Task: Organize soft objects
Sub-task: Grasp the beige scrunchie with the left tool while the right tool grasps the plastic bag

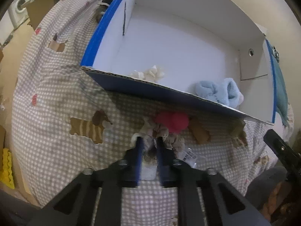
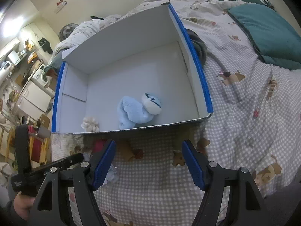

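A white cardboard box with blue edges [image 1: 135, 83] [image 2: 199, 69] stands open on the checked bedspread. Inside lie a light blue plush toy [image 1: 220, 91] [image 2: 135, 111] and a small white fluffy item [image 1: 154, 72] [image 2: 90, 124]. My left gripper [image 1: 149, 141] is shut on a soft toy with a pink-red part [image 1: 173, 121] and beige frilly fabric, just in front of the box's near wall. Its pink part shows in the right wrist view [image 2: 98, 145]. My right gripper [image 2: 148, 150] is open and empty, above the bedspread in front of the box.
The checked bedspread with dog prints [image 1: 56, 94] [image 2: 244, 122] covers the bed. Teal cushions [image 2: 267, 30] lie at the right. A dark item [image 2: 197, 43] sits beside the box's right wall. A washing machine [image 1: 18, 9] and clutter stand off the bed's left side.
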Motion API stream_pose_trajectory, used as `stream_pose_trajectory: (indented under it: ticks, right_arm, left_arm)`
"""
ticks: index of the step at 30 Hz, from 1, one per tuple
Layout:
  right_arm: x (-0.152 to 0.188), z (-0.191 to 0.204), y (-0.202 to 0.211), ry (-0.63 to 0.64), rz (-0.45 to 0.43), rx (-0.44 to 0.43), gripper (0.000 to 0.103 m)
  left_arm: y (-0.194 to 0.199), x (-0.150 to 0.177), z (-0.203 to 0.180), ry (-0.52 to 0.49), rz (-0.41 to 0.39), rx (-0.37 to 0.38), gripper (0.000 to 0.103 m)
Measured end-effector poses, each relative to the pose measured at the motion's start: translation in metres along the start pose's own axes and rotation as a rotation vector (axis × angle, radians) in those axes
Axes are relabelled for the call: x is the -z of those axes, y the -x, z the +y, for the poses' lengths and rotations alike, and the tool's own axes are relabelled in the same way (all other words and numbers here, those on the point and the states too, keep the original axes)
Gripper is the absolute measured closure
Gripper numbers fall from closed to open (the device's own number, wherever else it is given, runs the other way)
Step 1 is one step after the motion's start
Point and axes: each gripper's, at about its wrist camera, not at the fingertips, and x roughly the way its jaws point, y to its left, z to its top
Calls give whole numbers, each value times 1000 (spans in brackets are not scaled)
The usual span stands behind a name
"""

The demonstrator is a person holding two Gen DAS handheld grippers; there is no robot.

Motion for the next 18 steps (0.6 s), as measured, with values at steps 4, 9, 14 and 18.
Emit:
stream_pose_trajectory:
  ticks: [4, 9, 14, 18]
  right_arm:
    - [1, 2, -3, 18, 9, 3, 27]
    - [6, 13, -9, 56, 59, -25, 26]
    - [17, 39, -31, 135, 160, -36, 26]
    - [33, 59, -61, 140, 253, -45, 27]
  left_arm:
    - [12, 1, -6, -5, -26, 42, 97]
    - [57, 5, -7, -17, -149, 67, 97]
    - [81, 1, -2, -5, -231, 44, 97]
    - [81, -3, 5, 6, -218, 7, 97]
